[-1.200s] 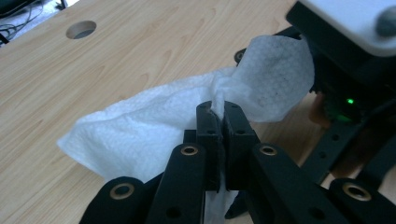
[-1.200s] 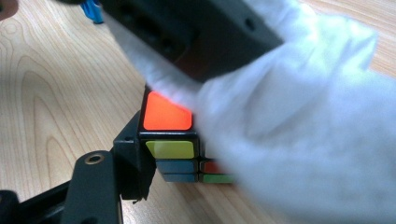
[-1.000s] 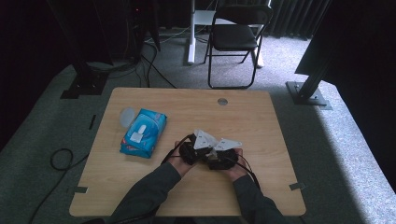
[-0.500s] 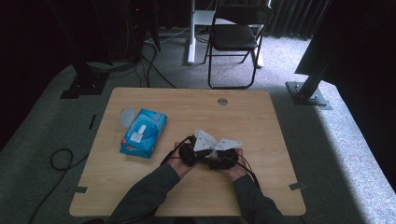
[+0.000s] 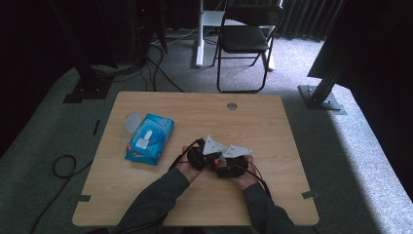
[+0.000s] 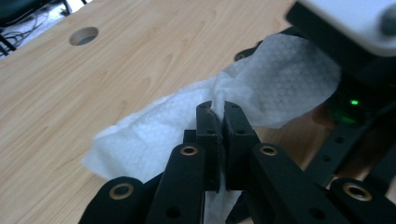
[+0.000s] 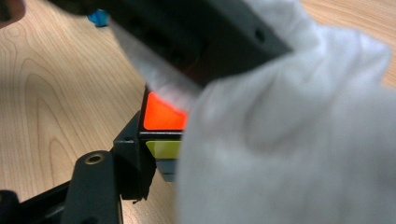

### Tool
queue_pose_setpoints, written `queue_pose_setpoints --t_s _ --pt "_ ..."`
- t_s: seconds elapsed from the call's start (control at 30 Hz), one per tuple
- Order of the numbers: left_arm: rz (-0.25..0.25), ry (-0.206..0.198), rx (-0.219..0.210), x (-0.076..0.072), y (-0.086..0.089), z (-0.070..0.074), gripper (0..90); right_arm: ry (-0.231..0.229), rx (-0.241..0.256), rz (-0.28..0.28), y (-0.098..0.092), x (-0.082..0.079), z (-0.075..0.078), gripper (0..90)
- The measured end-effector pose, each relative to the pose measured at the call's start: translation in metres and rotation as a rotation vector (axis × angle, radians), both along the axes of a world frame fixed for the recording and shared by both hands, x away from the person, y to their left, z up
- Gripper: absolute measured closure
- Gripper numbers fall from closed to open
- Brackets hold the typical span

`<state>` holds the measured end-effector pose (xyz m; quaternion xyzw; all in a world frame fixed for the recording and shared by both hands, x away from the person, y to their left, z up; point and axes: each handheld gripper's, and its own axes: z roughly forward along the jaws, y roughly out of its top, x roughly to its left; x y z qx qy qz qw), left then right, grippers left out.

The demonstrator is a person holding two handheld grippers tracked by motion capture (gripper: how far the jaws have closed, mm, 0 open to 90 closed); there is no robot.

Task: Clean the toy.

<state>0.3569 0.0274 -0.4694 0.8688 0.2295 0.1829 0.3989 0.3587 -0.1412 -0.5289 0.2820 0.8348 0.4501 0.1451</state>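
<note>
In the right gripper view a white wipe hangs blurred right in front of the right gripper. It hides most of the jaws, so whether they are open or closed cannot be told; one jaw edge shows at the lower left, with an orange and yellow patch above it. In the left gripper view the left gripper has its jaws pressed together on a fold of the wipe, which spreads ahead of the tips over the table. The wipe's far end is covered by the other gripper's body. Compared with a second ago, both grippers have stayed close together, right of the blue packet.
</note>
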Motion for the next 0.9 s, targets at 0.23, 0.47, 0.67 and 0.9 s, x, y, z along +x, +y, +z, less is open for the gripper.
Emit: queue_pose_setpoints --t_s 0.23,0.47,0.67,0.9 --pt "0.052 0.000 -0.008 0.008 0.012 0.001 87.1 -0.003 -0.001 0.001 -0.001 0.000 0.000 34.2" --pt "0.138 0.002 -0.010 0.021 0.030 0.002 87.1 -0.005 0.001 0.001 -0.002 0.000 0.001 34.2" --pt "0.186 0.010 -0.027 0.026 0.043 0.003 87.1 -0.010 0.011 -0.014 -0.006 0.001 0.004 34.2" --pt "0.197 0.029 -0.018 0.027 0.051 -0.004 87.1 -0.017 0.021 -0.022 -0.010 0.001 0.007 34.2"
